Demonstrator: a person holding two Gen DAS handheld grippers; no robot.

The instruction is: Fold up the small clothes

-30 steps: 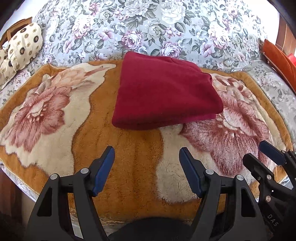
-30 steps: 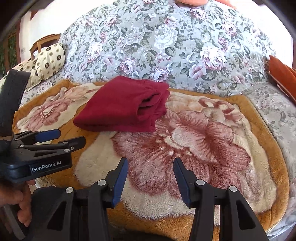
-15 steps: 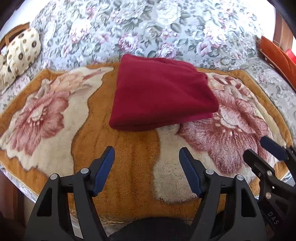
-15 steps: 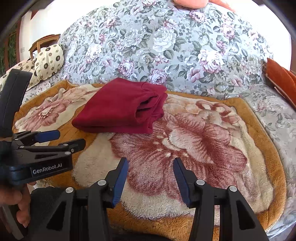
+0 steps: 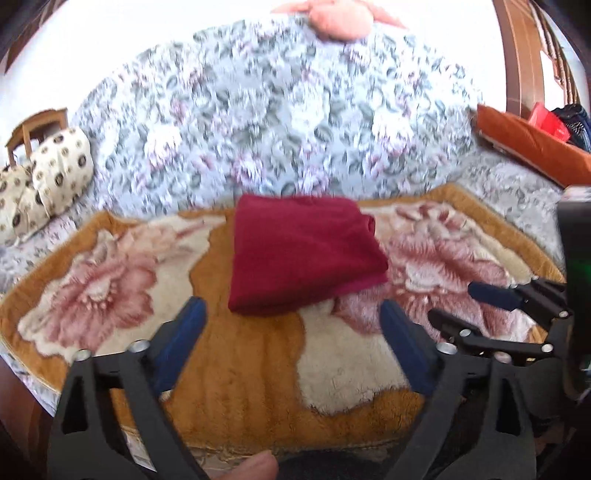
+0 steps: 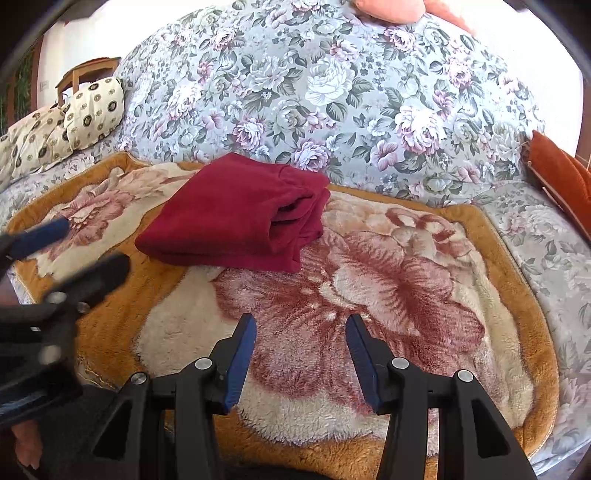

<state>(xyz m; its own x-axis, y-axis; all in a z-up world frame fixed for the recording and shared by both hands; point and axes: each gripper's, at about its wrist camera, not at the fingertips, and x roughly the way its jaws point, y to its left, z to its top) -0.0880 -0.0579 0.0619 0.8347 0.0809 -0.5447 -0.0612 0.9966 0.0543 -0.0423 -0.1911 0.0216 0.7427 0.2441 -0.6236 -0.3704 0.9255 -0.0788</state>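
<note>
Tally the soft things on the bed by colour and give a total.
Dark red folded garment: 1
Cream patterned cushions: 2
Orange cushion: 1
Orange-and-cream plush blanket: 1
Pink cushion at the top edge: 1
Total: 6

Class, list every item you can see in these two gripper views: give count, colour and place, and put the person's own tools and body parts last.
folded garment: one, dark red, lying on the plush blanket, touched by neither gripper
plush blanket: one, orange-brown with pink and cream flowers, spread over the bed
floral bedspread: one, grey-blue with pink and white roses, behind and beside the blanket
patterned pillows: at least two, cream with dark rings, far left
orange cushion: one, far right
wooden chair: one, brown, behind the pillows
left gripper: black, blue pads, open, empty
right gripper: black, blue pads, open, empty
fingertip: one, bottom edge of the left view
</note>
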